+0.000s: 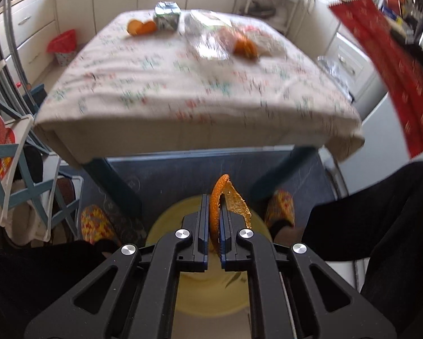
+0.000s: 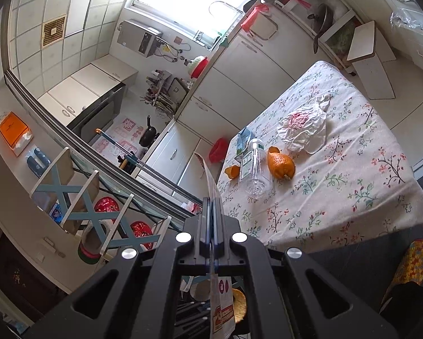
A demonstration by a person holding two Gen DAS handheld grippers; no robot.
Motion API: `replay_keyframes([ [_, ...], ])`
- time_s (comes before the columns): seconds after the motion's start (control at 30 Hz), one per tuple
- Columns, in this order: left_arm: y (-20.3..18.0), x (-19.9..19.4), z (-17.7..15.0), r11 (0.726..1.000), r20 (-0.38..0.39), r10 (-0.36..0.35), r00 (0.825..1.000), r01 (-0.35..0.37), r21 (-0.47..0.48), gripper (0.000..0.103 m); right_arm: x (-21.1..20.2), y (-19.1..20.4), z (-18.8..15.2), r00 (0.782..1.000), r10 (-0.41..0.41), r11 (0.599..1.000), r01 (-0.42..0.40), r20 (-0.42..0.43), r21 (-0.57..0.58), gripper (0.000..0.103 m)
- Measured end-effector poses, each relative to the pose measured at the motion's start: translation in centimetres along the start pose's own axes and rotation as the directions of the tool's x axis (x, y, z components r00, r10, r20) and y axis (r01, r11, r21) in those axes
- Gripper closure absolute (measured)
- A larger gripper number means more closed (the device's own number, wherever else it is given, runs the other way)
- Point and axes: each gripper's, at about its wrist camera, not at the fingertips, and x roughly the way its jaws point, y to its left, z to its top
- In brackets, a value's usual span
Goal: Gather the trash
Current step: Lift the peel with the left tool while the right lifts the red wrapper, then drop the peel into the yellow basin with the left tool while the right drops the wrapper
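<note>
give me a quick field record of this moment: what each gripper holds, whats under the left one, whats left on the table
left gripper: shut on orange peel
below left gripper: yellow bin on the floor
right gripper: shut on red wrapper
table: floral cloth
left on table: plastic bottle, carton, peel pieces, crumpled plastic bag
task state: peel not yet dropped

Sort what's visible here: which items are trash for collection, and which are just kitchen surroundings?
Job:
orange peel in left gripper
red wrapper in right gripper
yellow bin
peels, plastic bottle, carton, crumpled bag

Bystanders:
folding rack
frying pan
slippers
</note>
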Motion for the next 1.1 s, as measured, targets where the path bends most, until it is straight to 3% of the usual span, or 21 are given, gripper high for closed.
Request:
replay_keyframes([
  [0.5, -1.1, 3.1, -2.6, 0.998, -0.192, 0.01, 0.981, 0.002, 0.059, 0.098, -0.2, 0.0, -0.9, 1.0, 0.008, 1.0, -0.008, -0.018, 0.014, 0.101],
  [0.6, -1.6, 4.0, -3.3, 0.996, -0.25, 0.019, 0.968, 0.003, 0.087, 0.091, -0.2, -0.1, -1.1, 1.0, 0.008, 1.0, -0.007, -0.022, 0.017, 0.101],
  [0.7, -1.8, 4.1, -3.4, 0.994, -0.26, 0.032, 0.965, -0.005, 0.105, 0.073, -0.2, -0.1, -1.2, 1.0, 0.007, 1.0, -0.006, -0.025, 0.019, 0.101],
  [0.73, -1.8, 4.0, -3.3, 0.995, -0.255, 0.036, 0.966, -0.01, 0.102, 0.067, -0.2, -0.1, -1.3, 1.0, 0.006, 1.0, -0.006, -0.025, 0.02, 0.101],
  [0.87, -1.0, 2.9, -2.4, 0.997, -0.203, 0.037, 0.978, -0.024, 0.068, 0.066, -0.2, -0.2, -1.3, 1.0, 0.005, 1.0, -0.004, -0.03, 0.026, 0.101],
  [1.0, 0.7, 0.4, -0.7, 0.999, -0.072, 0.032, 0.997, -0.033, -0.014, 0.065, 0.0, -0.3, -1.8, 0.999, 0.0, 1.0, 0.001, -0.045, 0.031, 0.101],
  [1.1, 1.9, -1.4, 0.4, 0.996, 0.022, 0.041, 0.999, -0.04, -0.078, 0.062, 0.5, -0.4, -2.7, 0.997, -0.002, 0.999, 0.005, -0.076, 0.04, 0.101],
])
